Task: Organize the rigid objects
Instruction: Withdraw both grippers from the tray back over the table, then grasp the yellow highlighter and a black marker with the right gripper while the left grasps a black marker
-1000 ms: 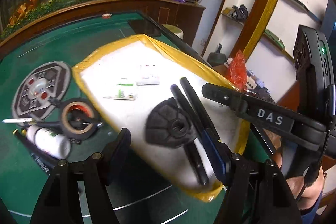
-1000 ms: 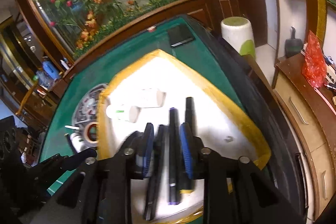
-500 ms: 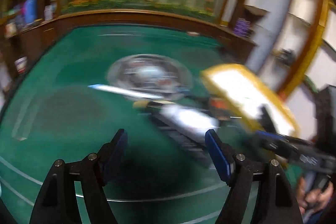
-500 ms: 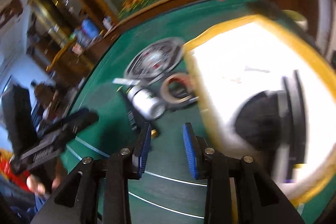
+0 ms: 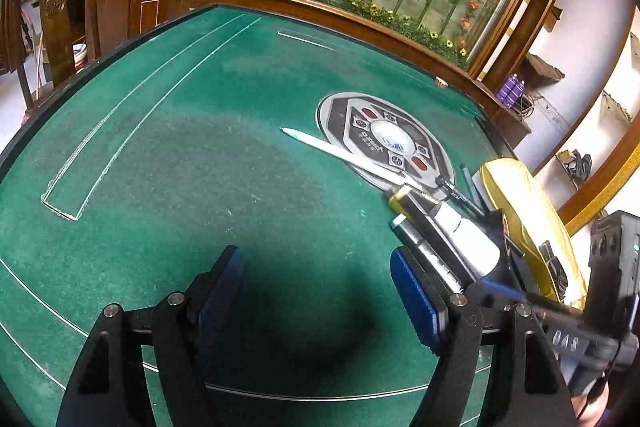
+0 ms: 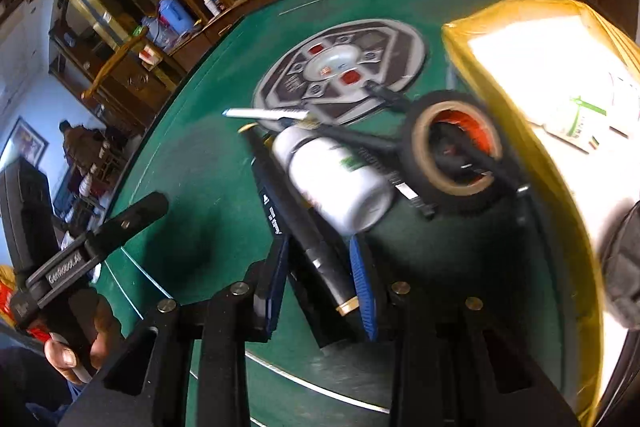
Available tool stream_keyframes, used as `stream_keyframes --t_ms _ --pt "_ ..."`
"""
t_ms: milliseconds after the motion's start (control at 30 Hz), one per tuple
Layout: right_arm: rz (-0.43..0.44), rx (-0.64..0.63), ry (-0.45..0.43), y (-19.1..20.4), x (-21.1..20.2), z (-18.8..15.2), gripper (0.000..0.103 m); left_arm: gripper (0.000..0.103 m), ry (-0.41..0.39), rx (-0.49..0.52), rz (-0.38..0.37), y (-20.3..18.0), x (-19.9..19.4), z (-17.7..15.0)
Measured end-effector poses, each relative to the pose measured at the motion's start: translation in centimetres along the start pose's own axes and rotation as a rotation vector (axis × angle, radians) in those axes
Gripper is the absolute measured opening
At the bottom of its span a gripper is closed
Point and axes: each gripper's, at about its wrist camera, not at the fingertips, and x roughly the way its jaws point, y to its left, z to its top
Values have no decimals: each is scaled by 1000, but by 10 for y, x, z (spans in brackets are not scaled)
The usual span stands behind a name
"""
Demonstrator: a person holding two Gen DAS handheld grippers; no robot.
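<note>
Hovering over bare green felt (image 5: 208,163) with the left gripper (image 5: 316,291), spread wide and empty. Over on the right gripper (image 6: 320,279), jaws narrow, straddling a black marker (image 6: 304,227) beside the white bottle (image 6: 332,179) and tape roll (image 6: 452,151); can't tell about contact.

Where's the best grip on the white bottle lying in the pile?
Grip the white bottle across its wide body near the base end, coming from above with the jaws straddling its width. It lies on its side over black pens, with the tape roll crowding the far side, so a low side approach looks blocked.
</note>
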Motion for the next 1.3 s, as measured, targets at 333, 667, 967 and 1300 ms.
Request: stream_keyframes --t_ms 333,667,967,1300 --pt "-61 -126 25 40 6 -2 31 80 8 -52 8 11 -1 2" --pt "-187 -179 -15 48 25 22 21 80 38 -66 73 16 6 0" --pt "-228 -249 13 56 43 32 16 80 47 -36 126 12 9 -3" --pt "-145 -248 -41 45 41 30 8 53 37 -49 133 17 8 -1"
